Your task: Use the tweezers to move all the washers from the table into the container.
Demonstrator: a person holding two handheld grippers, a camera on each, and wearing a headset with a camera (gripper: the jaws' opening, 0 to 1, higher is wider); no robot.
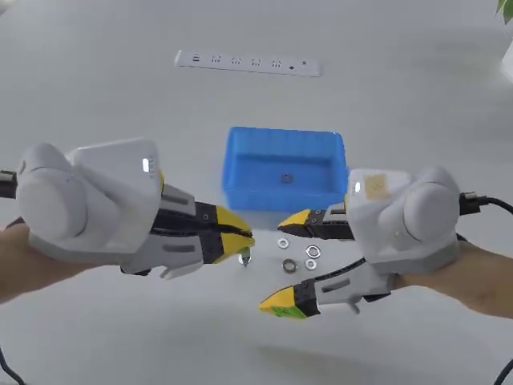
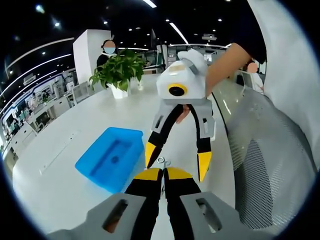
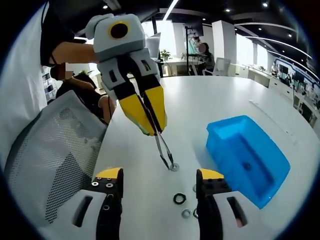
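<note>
Your left gripper (image 1: 239,241) is clamped tight on the tweezers (image 3: 162,147), whose tips slant down onto one washer (image 3: 173,167). You can't tell yet if it's lifted. The loose washers (image 1: 289,265) lie just right of it. The container (image 1: 280,196) sits beyond, up-right of the tips. Your right gripper (image 1: 281,263) hangs wide open, empty.

Four washers (image 1: 289,265) lay loose on the worktop (image 1: 120,337); a fifth washer (image 3: 174,167) sat at the tips of one pair of tweezers (image 3: 161,147), a sixth washer (image 1: 286,178) inside the single blue container (image 1: 240,172).
</note>
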